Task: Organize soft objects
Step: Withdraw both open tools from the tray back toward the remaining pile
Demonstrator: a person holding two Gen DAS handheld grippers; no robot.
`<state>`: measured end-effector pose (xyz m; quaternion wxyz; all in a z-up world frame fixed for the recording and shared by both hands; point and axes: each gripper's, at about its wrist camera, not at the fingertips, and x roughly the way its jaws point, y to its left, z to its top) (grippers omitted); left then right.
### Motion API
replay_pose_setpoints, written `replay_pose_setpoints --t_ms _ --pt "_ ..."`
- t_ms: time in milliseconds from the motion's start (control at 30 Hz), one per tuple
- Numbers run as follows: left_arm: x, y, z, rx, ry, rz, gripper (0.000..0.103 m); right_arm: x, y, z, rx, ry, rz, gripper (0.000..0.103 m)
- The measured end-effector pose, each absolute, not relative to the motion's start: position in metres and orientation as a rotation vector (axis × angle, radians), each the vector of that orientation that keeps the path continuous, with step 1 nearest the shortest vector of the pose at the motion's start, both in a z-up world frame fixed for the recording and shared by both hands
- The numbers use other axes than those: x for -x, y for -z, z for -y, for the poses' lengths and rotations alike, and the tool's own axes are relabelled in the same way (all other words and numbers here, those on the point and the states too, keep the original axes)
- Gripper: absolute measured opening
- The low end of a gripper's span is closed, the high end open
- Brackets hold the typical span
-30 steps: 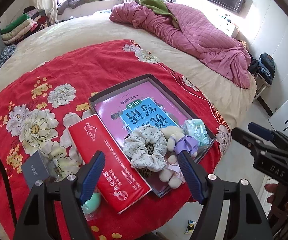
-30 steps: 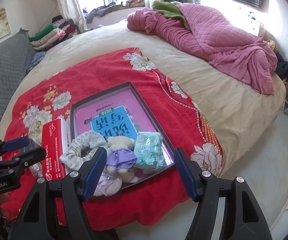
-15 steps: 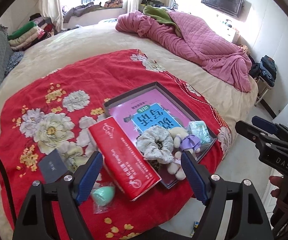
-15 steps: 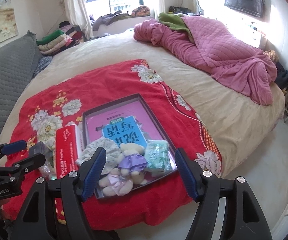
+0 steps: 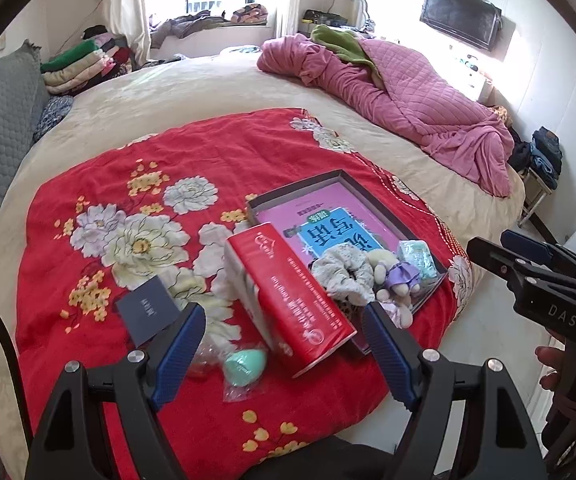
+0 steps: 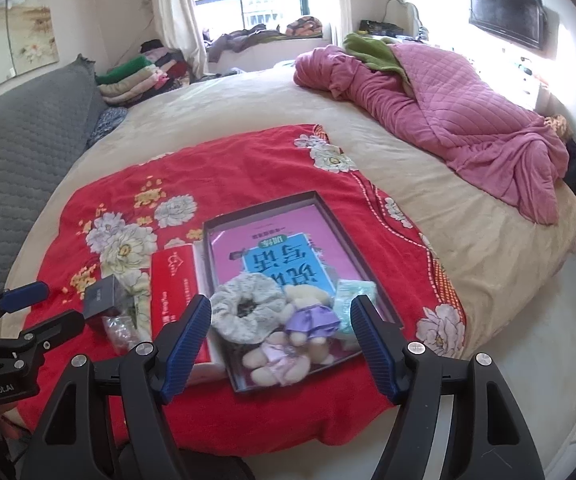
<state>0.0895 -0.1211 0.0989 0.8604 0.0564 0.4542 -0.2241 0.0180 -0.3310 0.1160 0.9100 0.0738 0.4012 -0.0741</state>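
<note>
Now both tools pulled back from the tray, left tool and right tool wide open, empty.

Left gripper: at the bottom centre of its own view, jaws standing wide apart, nothing between the blue pads, pitched downward. Right gripper: same pose at the bottom centre of its view, jaws wide, empty. A hand grips the right tool at the right edge.
</note>
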Motion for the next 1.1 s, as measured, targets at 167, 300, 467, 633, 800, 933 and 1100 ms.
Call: replay_pose_setpoints --t_ms 167,300,467,633,800,933,1100 --pt "-0.085 -0.098 0.103 -0.103 0.446 -0.951 0.080 -0.018 -0.118 0.313 -0.134 0.118 -0.829 0.074" --pt "-0.082 -0.095 0.087 -0.089 0.427 -0.957 0.080 -0.017 -0.116 0.295 -0.119 0.079 -0.833 0.074" --pt "-0.082 -0.094 0.062 -0.054 0.389 -0.966 0.080 -0.016 -0.116 0.270 -0.088 0.031 -0.835 0.074" --pt "-0.084 -0.093 0.035 -0.028 0.346 -0.972 0.080 -0.017 -0.114 0.250 -0.074 -0.007 -0.837 0.074" --pt "-0.085 -0.089 0.010 0.006 0.303 -0.981 0.080 -0.018 -0.104 0.228 -0.040 -0.049 -0.859 0.074" --pt "-0.087 -0.080 -0.009 0.029 0.269 -1.000 0.080 -0.017 -0.095 0.211 -0.009 -0.096 -0.866 0.074" --pt "-0.088 -0.070 -0.023 0.043 0.248 -1.024 0.080 -0.020 -0.080 0.189 0.024 -0.165 -0.893 0.074"
